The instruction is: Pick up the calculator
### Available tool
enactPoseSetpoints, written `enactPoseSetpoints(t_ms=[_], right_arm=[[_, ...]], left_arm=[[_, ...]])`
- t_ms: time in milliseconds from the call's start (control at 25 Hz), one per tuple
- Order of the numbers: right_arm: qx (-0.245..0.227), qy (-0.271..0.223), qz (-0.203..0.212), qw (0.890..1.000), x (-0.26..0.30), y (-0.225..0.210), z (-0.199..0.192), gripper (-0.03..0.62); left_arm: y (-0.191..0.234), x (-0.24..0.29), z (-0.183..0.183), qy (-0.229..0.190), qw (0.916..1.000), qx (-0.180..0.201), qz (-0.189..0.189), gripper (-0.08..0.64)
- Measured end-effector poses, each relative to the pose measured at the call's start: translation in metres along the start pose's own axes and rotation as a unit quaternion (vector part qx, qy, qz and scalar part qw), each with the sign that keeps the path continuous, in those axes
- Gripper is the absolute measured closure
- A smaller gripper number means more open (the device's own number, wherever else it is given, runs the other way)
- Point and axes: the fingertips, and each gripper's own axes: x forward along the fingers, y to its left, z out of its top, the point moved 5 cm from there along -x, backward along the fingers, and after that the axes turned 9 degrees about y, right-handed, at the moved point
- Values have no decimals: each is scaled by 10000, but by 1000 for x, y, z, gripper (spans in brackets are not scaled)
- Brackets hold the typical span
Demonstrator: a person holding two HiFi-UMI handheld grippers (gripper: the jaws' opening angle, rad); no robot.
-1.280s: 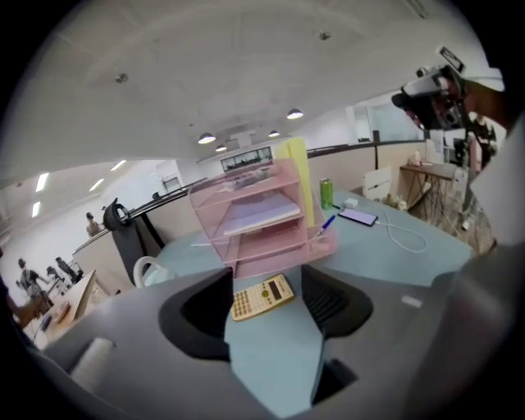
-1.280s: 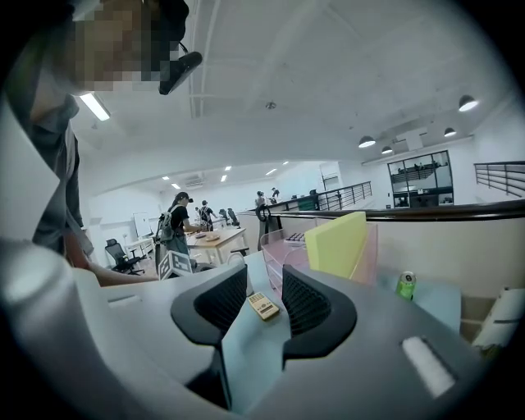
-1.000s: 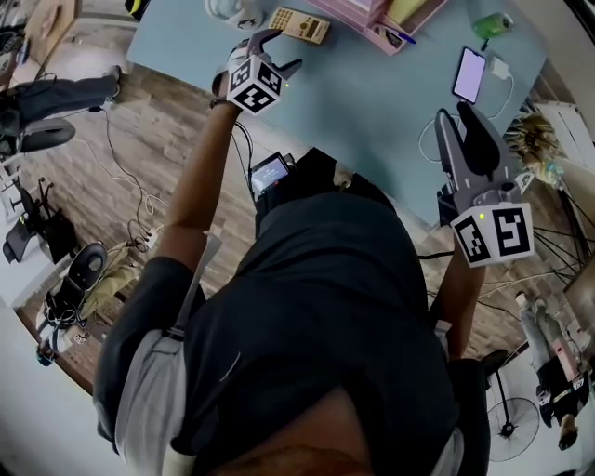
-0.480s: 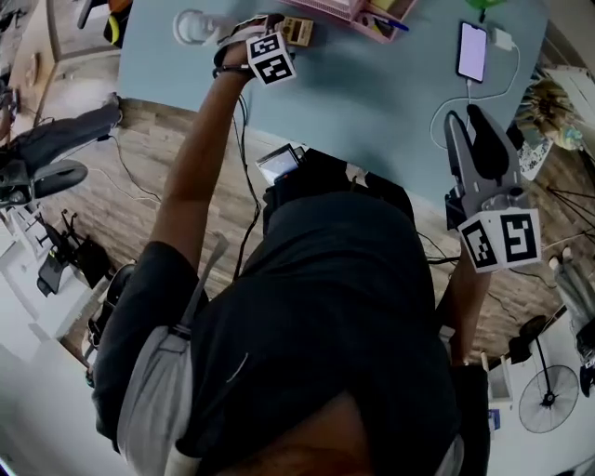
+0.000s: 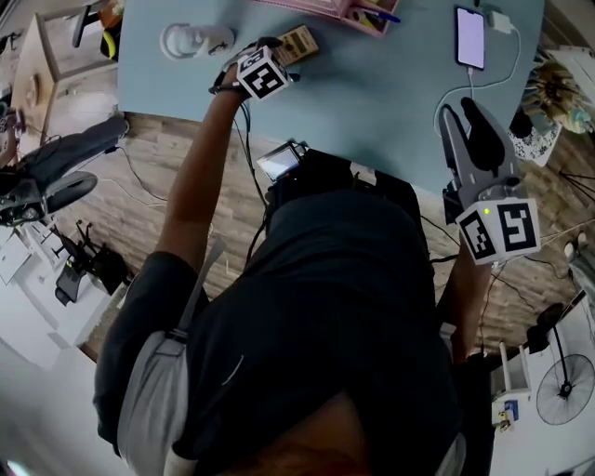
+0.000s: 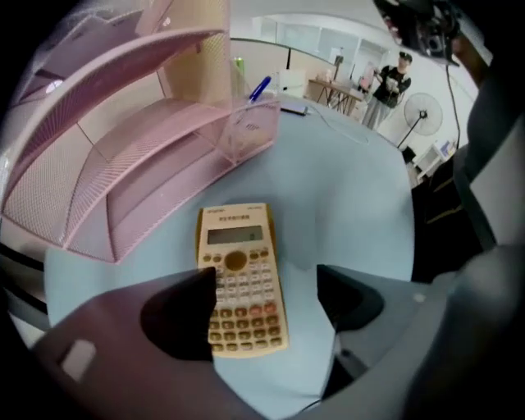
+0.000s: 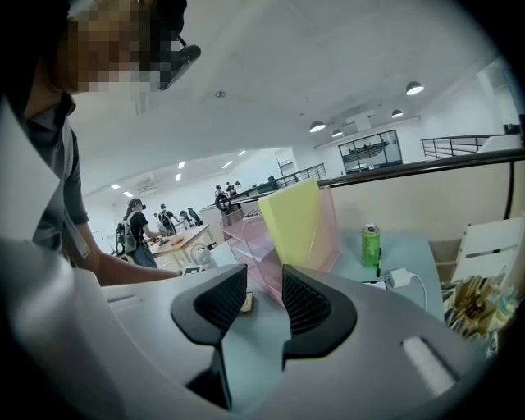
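The yellow calculator [image 5: 299,42] lies flat on the pale blue table [image 5: 372,93], just in front of the pink wire organiser [image 5: 346,9]. My left gripper [image 5: 271,46] points steeply down over it. In the left gripper view the calculator [image 6: 240,279] lies between the jaws of that gripper [image 6: 267,285], and the left finger [image 6: 184,316] covers its left edge. The jaws are closing, with the pads clear of the calculator. My right gripper [image 5: 459,113] hovers at the table's near right edge. In its own view the right gripper [image 7: 264,295] holds nothing, its jaws a narrow gap apart.
A phone [image 5: 470,37] on a white charger cable lies at the far right. A white round object [image 5: 186,39] sits left of the calculator. The pink organiser [image 6: 123,164] holds a blue pen [image 6: 259,88]. A green can [image 7: 371,244] stands beyond the right gripper.
My left gripper has come down and tipped over the calculator, its jaws now on either side of it. The right gripper has sunk a little at the table edge.
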Motion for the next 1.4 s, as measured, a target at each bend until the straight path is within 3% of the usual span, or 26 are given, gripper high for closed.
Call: enactPoseSetpoints(t_ms=[80,160,240,320,400,640,880,1160,1280,1400], right_arm=[[-171,106,217,9996,17,5,-6,476],[-299,349,497,9977,45,10,-20,474],[-195,577,779,9951,79,14,-37,474],[-6,777,1066,9913,115,22,-52,474],[-24,995,1302,9865,152,37,-66,474],[-109,1430,1582,9769,244,52,-91,465],[2,1884,1439,9715,297,49,-116,463],[-193,2272,1270,9653,334,50,-135,463],[-607,2559,1233,9569,341,56,-145,463],[-634,2606,1172,9562,341,60,-148,463]], left_arm=[[-27,0,0,-235,9995,-186,-64,126],[-41,-4,-9,-382,9971,-497,439,124],[-44,-9,-22,-617,9886,-1114,802,124],[-43,-11,-35,-871,9778,-1758,740,124],[-40,-12,-46,-973,9715,-2051,677,124],[-45,8,-54,-1098,9648,-2277,720,124],[-50,15,-60,-1344,9549,-2512,837,124],[-47,17,-69,-1633,9419,-2888,515,124],[-42,16,-70,-1746,9304,-3160,629,135],[-39,15,-71,-1817,9204,-3385,721,163]])
